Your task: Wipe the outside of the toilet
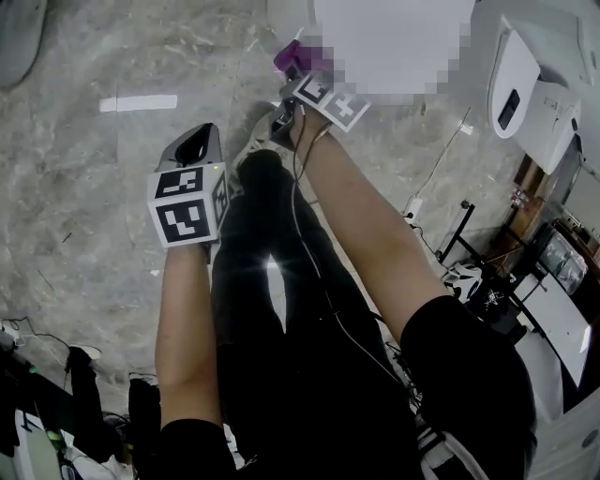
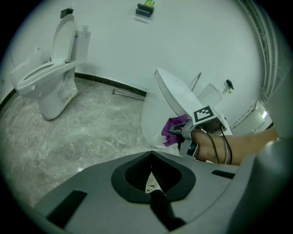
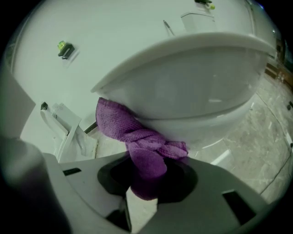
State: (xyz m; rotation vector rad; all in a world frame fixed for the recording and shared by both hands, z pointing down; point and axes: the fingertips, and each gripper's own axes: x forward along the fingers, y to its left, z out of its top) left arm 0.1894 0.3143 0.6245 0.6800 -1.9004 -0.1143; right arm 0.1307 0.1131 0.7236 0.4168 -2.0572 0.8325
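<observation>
The right gripper (image 2: 179, 132) has its jaws closed on a purple cloth (image 3: 128, 130), and the cloth is pressed against the outside of the toilet (image 3: 201, 87), on the lower curve of the bowl just under the rim. The cloth is twisted, and one loose end hangs to the side, along the bowl. The left gripper (image 1: 195, 148) is held lower and well apart from the toilet; its jaws are together and nothing is between them. It points over the grey marble floor (image 2: 91, 132). Between both arms, the person's legs in black trousers (image 1: 272, 309) fill the middle of the head view, and a thin black cable (image 1: 302, 234) runs along the right forearm. A second toilet (image 2: 46, 84) with its lid raised stands against the white wall (image 2: 183, 41), far to the left of the one being wiped, and the floor between them is open. A thin metal bar (image 2: 129, 94) lies on the floor by the dark baseboard, near the back of the bowl. A small black and green device (image 2: 145, 9) is fixed high on the wall. In the head view, one more white fixture (image 1: 525, 84) stands at the right edge, near the right arm, and a white strip (image 1: 138, 103) lies on the floor to the left.
</observation>
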